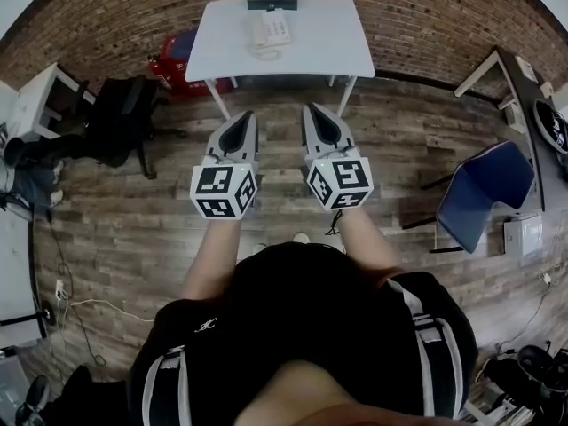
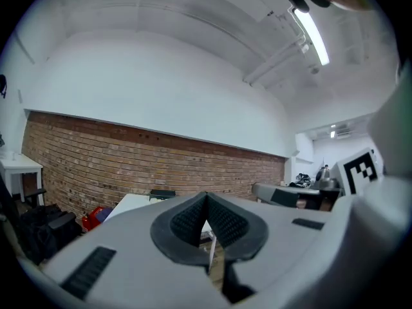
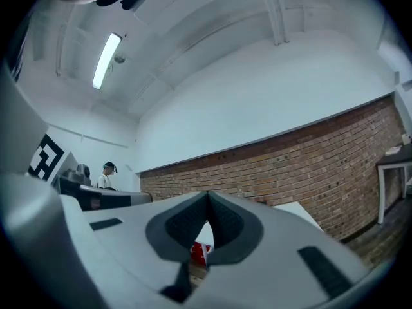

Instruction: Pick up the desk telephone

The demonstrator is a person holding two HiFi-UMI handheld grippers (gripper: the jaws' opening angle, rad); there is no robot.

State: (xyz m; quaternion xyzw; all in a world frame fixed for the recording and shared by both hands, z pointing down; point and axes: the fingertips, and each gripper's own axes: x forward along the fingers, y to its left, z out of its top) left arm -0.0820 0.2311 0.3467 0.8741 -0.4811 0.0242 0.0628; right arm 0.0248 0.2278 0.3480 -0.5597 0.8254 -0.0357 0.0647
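Nothing is done yet: the desk telephone (image 1: 271, 29) sits on the far white tabletop (image 1: 328, 47), well apart from the left claw (image 1: 241, 122) and right claw (image 1: 318, 114), both closed tight and empty. The approach and grasp remain.

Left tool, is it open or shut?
Shut. On the left tool, the dark pads meet at the tip, nothing between them.
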